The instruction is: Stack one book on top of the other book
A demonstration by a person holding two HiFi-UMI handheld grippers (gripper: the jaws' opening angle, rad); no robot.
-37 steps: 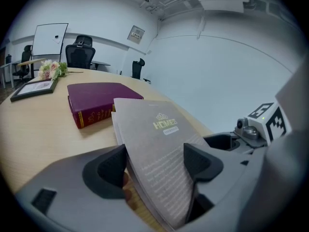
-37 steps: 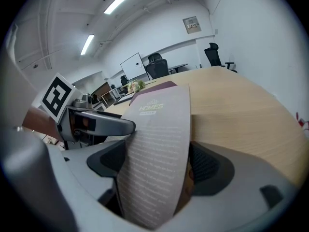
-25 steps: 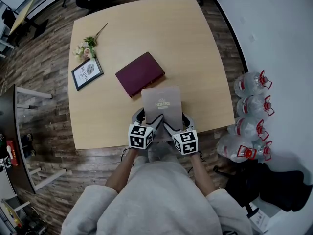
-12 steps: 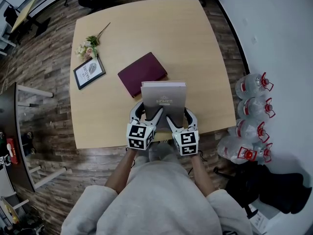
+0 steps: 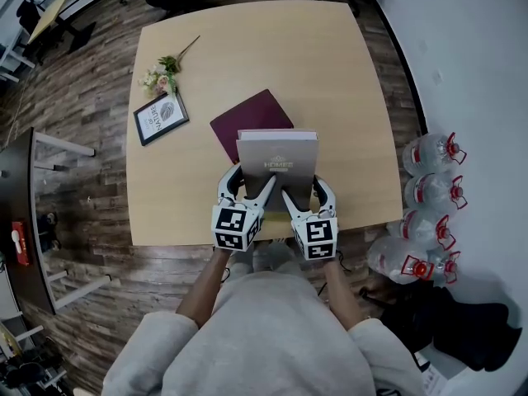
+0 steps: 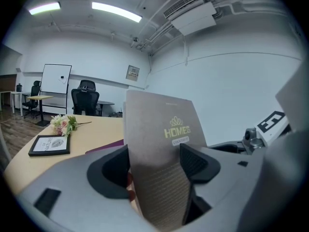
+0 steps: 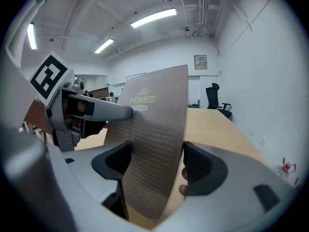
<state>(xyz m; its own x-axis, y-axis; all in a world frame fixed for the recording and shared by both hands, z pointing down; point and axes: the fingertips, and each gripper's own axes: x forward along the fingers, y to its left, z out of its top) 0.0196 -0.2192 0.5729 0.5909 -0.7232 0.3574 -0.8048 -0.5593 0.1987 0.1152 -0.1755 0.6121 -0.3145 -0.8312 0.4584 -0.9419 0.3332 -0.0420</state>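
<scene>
Head view: both claws are clamped on the near edge of the grey book [image 5: 277, 157], left gripper [image 5: 249, 190] by its left corner, right gripper [image 5: 307, 195] by its right. Both pairs of jaws have just been closing, book between them. Book is off the table [image 5: 346, 73], far edge tipped up, overlapping the near corner of the maroon book [image 5: 247, 115] at frame centre. Looks like the carry-over step: keep both hands level, shift up-left, square the edges, lower flat, then release.

Left gripper view: "HOMES" cover fills the gap pad to pad. Maroon book is just a sliver at lower left, useless for alignment. Picture frame [image 6: 48, 145] sits lower left.

Right gripper view: same grip. Cover looks bowed here, possibly lens; the head view doesn't show that. Maroon book not in view.
</scene>
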